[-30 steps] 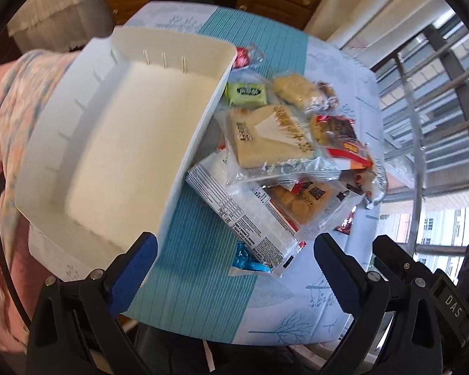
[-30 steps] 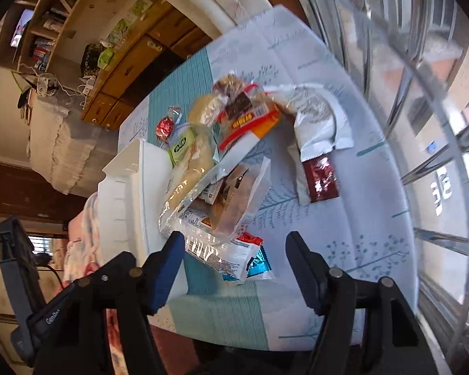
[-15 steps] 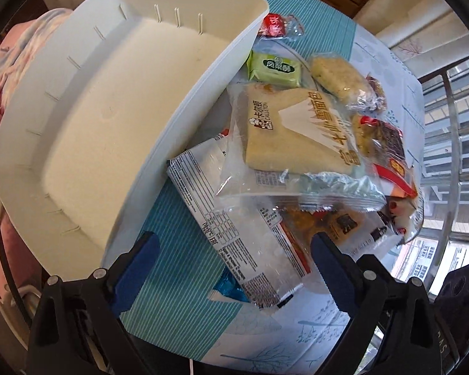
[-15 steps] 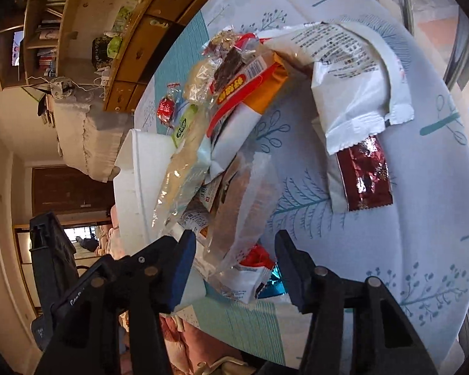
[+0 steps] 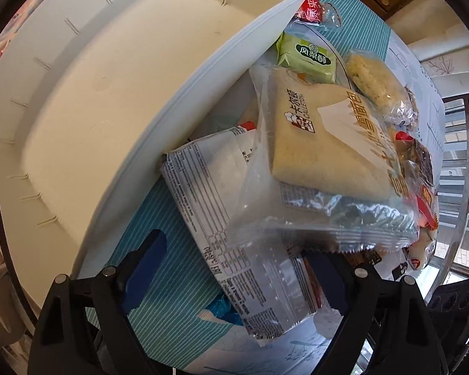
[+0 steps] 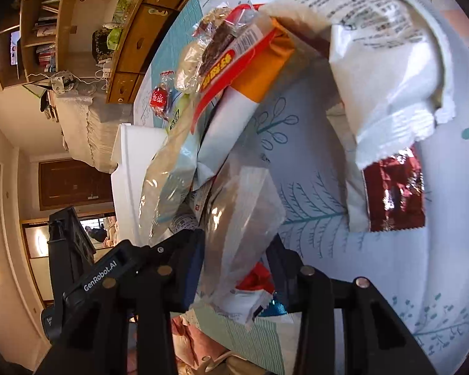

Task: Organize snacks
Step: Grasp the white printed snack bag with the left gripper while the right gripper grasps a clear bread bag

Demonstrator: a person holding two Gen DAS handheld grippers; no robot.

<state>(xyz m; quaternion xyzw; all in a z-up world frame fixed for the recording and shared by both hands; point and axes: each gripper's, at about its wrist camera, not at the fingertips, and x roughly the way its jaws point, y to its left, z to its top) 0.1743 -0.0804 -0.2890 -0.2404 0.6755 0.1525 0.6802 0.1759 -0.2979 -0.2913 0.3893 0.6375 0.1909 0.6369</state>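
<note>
A white plastic bin [image 5: 78,125] stands with nothing in it, left of a heap of snack packets. My left gripper [image 5: 236,270] points down over a silver packet with printed tables [image 5: 222,218]. Its jaws are closing with that packet between them, and the left pad stands clear of it. A big bread packet [image 5: 322,143] overlaps the silver one. My right gripper [image 6: 237,268] reaches into the heap from the other side. Its jaws are closing on a clear packet of brown cakes [image 6: 244,212], and both pads touch the wrapper.
A green cake packet [image 5: 306,56], a red sweet [image 5: 312,12] and a rice crisp bar [image 5: 375,84] lie beyond the bread. A white bag [image 6: 387,72] and a dark red foil sachet [image 6: 394,193] lie on the leaf-print tablecloth [image 6: 422,281]. A metal railing [image 5: 466,187] runs past the table.
Both grippers have sunk toward the heap. The right jaws have narrowed from wide apart to tight around the clear cake packet. The left jaws have narrowed slightly over the silver packet.
</note>
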